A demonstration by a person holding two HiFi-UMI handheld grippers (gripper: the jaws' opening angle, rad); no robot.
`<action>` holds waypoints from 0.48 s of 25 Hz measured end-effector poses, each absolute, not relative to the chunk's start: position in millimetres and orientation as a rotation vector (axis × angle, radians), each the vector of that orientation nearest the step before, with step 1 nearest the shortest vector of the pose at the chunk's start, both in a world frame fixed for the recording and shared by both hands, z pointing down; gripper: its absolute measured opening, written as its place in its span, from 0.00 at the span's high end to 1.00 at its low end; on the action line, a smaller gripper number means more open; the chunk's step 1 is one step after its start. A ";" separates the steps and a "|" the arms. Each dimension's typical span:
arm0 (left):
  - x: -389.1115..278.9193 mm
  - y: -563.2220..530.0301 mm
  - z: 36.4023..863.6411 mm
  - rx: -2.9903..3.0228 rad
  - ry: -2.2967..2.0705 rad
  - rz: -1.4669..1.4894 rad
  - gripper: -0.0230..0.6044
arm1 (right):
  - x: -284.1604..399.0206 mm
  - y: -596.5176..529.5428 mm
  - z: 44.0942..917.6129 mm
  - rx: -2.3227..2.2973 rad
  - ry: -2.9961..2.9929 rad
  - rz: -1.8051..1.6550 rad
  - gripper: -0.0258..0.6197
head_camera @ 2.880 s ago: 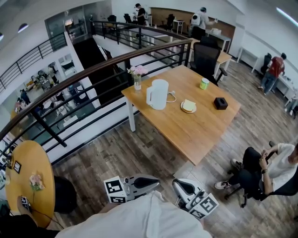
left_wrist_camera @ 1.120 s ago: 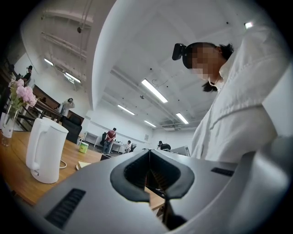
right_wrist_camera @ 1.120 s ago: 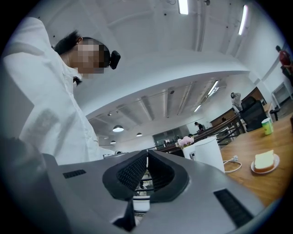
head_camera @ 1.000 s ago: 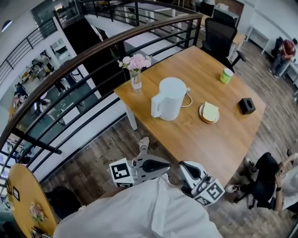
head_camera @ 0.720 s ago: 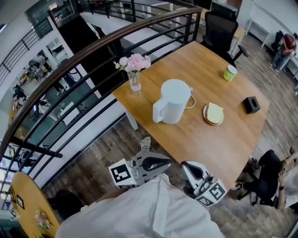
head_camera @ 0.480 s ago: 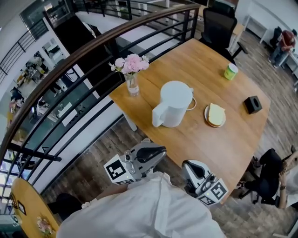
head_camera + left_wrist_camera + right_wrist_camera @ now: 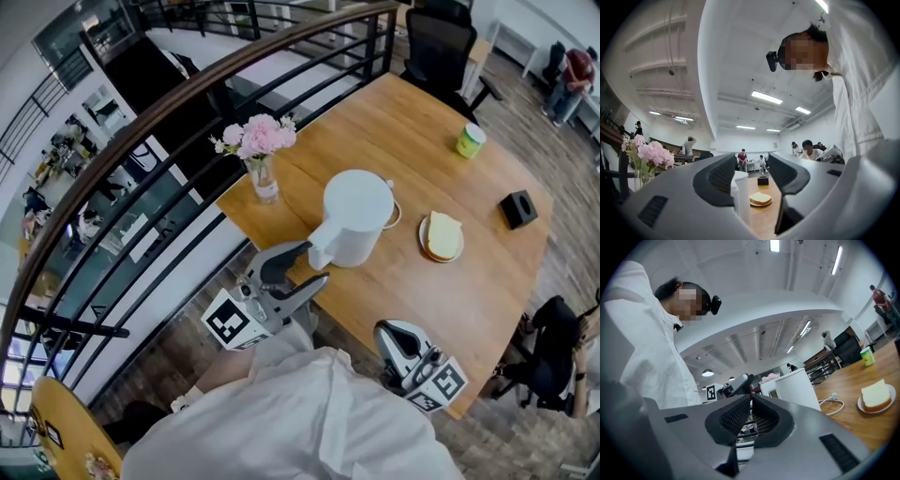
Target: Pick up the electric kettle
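White electric kettle (image 7: 358,220) on table (image 7: 441,300), near its left corner; rigid, smooth, likely heavy if filled. Left gripper (image 7: 312,262), jaws just opening, half-wide, nothing gripped, just short of side handle (image 7: 319,253), the best hold. Right gripper (image 7: 386,333) closed, empty.

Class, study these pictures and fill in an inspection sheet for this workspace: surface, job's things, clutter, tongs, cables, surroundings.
Surface: wooden table.
Job's things: white electric kettle, upright near the table's edge, not lifted.
Clutter: vase of pink flowers, bread on a plate, green cup, black box.
Tongs: left tongs open, jaws just been opening, kettle ahead between them, ungripped; right tongs shut, empty.
Cables: white cord looped beside the kettle.
Surroundings: railing, office chair, seated person.
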State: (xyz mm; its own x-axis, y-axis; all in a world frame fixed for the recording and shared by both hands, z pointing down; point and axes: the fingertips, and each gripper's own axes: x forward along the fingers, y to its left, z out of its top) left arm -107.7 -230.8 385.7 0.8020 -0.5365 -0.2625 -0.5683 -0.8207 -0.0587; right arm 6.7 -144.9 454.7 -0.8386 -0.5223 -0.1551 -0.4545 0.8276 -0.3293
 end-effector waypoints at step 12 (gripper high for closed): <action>-102.3 -275.3 427.5 -2.889 0.909 0.113 0.41 | 13.1 -154.0 462.6 -0.776 2.770 -0.436 0.93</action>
State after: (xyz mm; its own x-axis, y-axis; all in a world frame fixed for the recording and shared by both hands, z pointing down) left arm -102.3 -275.3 427.5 0.8179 -0.5658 -0.1040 -0.5741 -0.8146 -0.0831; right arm 13.1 -154.0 462.6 -0.8329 -0.5353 -0.1406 -0.4663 0.8155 -0.3427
